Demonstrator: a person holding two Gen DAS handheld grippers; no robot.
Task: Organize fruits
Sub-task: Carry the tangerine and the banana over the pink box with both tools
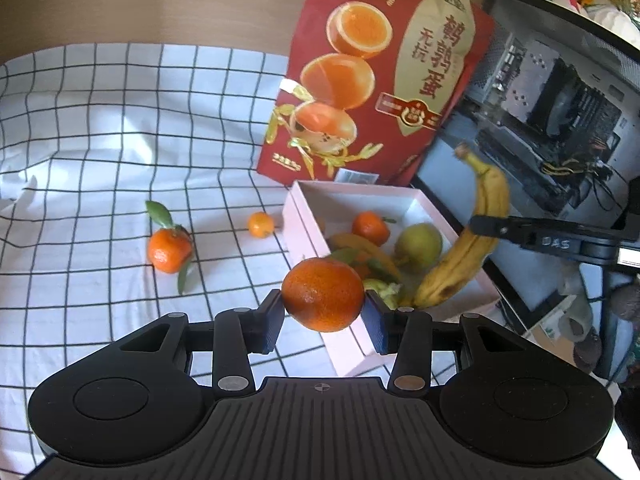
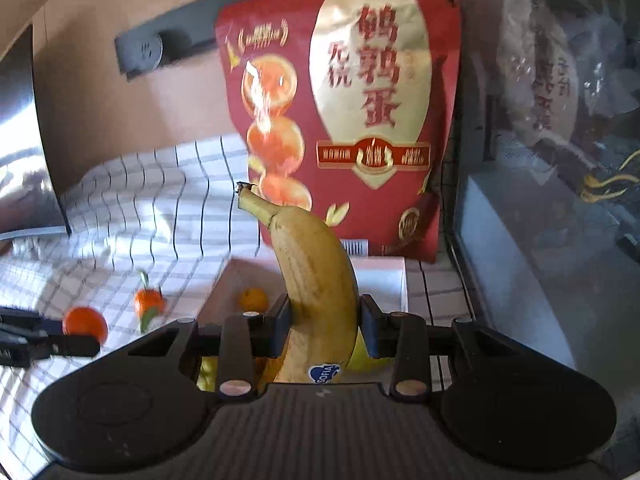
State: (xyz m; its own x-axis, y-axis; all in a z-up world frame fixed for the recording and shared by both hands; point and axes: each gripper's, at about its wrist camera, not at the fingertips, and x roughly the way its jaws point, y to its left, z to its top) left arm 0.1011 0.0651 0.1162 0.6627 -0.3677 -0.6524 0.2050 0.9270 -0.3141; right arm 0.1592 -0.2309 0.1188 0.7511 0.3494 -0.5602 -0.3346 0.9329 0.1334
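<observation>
L gripper [image 1: 324, 316] clamps orange [image 1: 323, 294] beside pink box [image 1: 304, 228]; pear [image 1: 418, 246] visible only here. R gripper [image 2: 324, 330] pinches banana [image 2: 316, 284]; sticker [image 2: 323, 373] shows only in R view.

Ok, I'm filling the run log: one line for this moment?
left gripper: holds orange | right gripper: holds banana | both over pink box
</observation>
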